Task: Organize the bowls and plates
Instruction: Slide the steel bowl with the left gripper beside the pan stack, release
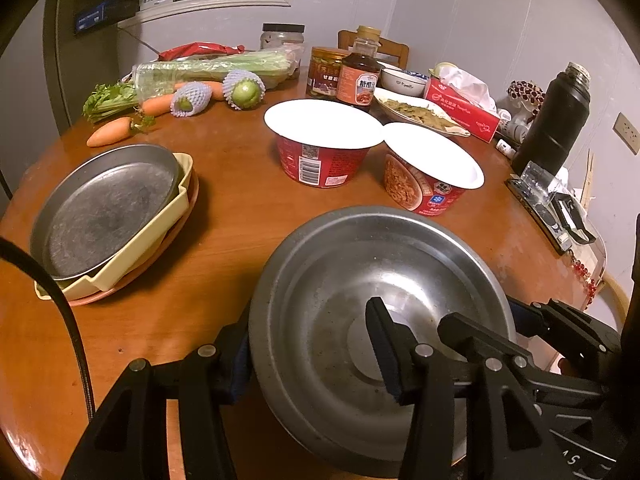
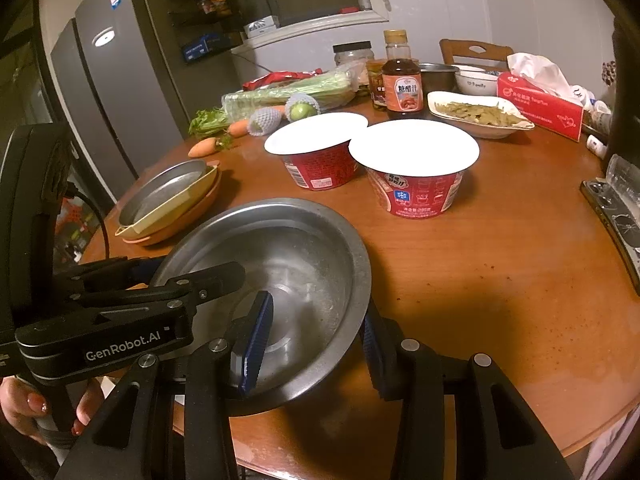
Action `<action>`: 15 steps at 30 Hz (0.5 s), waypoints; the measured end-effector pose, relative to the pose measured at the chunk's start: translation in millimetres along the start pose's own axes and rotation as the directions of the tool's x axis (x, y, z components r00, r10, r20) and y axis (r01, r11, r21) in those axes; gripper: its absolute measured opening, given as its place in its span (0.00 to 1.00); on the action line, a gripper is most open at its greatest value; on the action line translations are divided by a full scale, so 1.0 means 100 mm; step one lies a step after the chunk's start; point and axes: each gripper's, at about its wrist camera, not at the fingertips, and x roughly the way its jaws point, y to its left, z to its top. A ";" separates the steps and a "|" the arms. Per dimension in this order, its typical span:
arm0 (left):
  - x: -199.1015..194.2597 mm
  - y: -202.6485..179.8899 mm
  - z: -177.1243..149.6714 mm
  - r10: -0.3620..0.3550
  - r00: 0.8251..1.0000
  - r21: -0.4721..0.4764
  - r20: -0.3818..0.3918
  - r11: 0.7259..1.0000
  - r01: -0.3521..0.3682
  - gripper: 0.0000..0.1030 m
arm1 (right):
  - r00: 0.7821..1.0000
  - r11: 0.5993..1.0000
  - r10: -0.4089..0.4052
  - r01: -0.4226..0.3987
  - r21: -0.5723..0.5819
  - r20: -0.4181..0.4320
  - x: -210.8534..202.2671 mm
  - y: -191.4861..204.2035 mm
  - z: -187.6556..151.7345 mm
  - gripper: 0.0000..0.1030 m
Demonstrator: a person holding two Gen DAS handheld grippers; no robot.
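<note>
The steel bowl [image 1: 340, 264] is found at the near edge of the round wooden table [image 1: 240, 208], straddled on opposite sides by both tools, and it appears tilted and raised slightly off the wood, though this cannot be fully confirmed. The right gripper [image 2: 316, 312] is set across the bowl's right wall, one blue pad inside and one against the outside, and the wall seems to be pinched between them. The left gripper [image 1: 308, 332] is likewise placed over the left wall, its outer pad against the metal, but whether its inner pad presses cannot be told. The step in hand is judged to be carrying the bowl to its place. For this to be done well, both holds should be made firm before any travel, the two hands should be moved together so the thin rim is not twisted, and the bowl should be kept level and clear of the two instant-noodle cups [image 1: 320, 152] just behind it. The stack of plates [image 1: 108, 216] at the left should not be knocked. The bowl is seen to be empty, dull grey and scuffed, with a broad flat rim, sloping sides, a small round flat base and scattered dark specks.
</note>
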 end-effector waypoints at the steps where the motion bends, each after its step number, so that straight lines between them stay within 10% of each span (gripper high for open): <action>1: 0.00 0.00 0.00 -0.001 1.000 0.001 0.000 1.000 0.001 0.51 | 1.000 1.000 -0.001 0.001 0.000 0.000 0.00 0.00 0.00 0.44; 15: -0.09 0.01 0.03 0.012 1.000 -0.010 0.014 1.000 -0.012 0.53 | 1.000 0.999 0.000 0.000 0.034 0.007 -0.04 -0.09 0.02 0.44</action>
